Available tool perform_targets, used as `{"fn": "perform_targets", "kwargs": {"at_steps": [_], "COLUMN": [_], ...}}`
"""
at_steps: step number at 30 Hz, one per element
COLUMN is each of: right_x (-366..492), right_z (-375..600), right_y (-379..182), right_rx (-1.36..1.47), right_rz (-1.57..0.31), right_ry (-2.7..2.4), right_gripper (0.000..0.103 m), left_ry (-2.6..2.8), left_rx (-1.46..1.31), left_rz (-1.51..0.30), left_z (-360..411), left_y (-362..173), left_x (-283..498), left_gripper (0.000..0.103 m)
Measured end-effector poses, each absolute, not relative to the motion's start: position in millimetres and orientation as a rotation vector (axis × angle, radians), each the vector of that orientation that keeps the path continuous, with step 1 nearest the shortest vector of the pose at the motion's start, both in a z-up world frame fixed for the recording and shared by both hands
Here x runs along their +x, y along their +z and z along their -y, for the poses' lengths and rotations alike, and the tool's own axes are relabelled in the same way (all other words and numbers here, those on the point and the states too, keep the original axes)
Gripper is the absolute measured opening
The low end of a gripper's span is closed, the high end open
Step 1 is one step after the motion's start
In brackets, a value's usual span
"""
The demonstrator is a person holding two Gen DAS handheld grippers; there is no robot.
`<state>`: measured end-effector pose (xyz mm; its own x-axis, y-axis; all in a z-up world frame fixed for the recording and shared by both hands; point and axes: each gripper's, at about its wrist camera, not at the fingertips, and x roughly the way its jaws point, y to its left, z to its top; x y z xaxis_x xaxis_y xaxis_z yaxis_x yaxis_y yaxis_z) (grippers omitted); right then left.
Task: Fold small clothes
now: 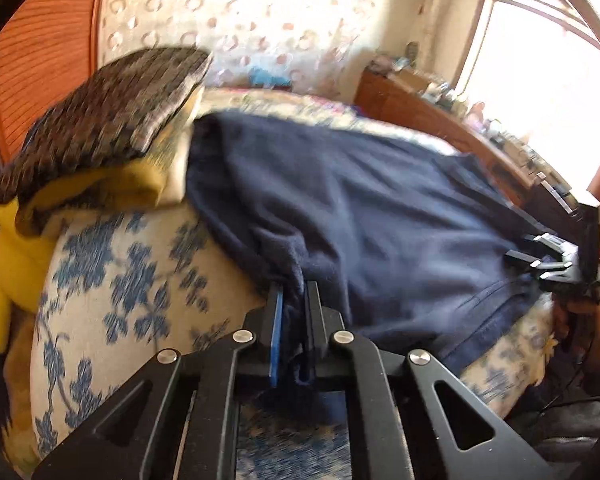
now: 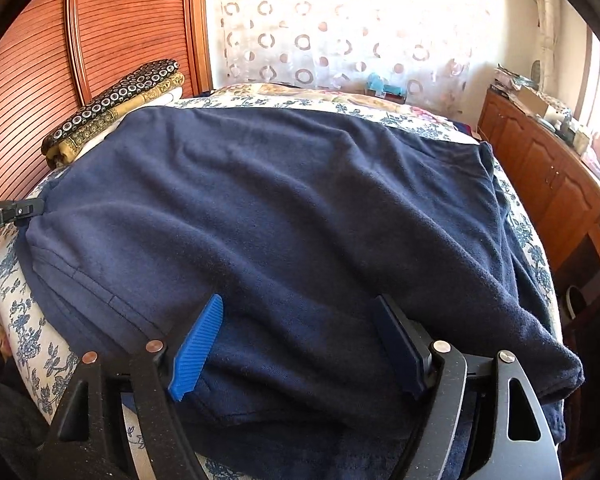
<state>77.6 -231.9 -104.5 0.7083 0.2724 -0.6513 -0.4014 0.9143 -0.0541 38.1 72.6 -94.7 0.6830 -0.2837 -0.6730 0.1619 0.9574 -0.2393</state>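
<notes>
I see the dark navy fleece garment (image 2: 284, 216) spread flat over my white bedspread with blue flower print (image 1: 112, 280), covering most of it. My left gripper (image 1: 294, 304) is clenched on a bunched corner of the garment at its left edge, fabric pinched between the blue pads. My right gripper (image 2: 300, 336) is released, jaws spread wide over the near hem, touching cloth but not pinching it. A folded stack of patterned dark and gold fabrics (image 2: 116, 100) lies at the far left corner, just beside the garment's edge. The bedspread's printed margin shows along the left side and far edge; a wooden cabinet (image 2: 548, 176) stands close on the right.
</notes>
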Motion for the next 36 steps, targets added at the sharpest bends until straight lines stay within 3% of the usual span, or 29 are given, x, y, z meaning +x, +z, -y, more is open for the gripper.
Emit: {"fn": "perform_targets", "kwargs": {"at_steps": [9,21,30,36], "right_x": [74.5,47.8,20.9,14.8], "right_z": [243.7,319.9,370.2,380.9], "right_y": [-99.0,-68.4,-58.7,-64.5], "right_rx": [-0.15,-0.045,0.026,0.045], "right_rz": [-0.669,-0.583,-0.534,-0.541], "right_ry": [0.387,0.295,0.232,0.218], "right_gripper": [0.079,0.079,0.079,0.079], "left_ry": [-0.383,-0.642,-0.806,-0.798], "left_rx": [-0.141,-0.049,0.017,0.131], "left_rz": [-0.677,-0.575,-0.6,-0.661], "left_z": [-33.1,84.3,178.8,213.7], "left_y": [-32.4,47.5,67.0,49.0], "left_x": [70.1,116.1,123.3,121.7], "left_gripper": [0.008,0.008,0.008,0.009]}}
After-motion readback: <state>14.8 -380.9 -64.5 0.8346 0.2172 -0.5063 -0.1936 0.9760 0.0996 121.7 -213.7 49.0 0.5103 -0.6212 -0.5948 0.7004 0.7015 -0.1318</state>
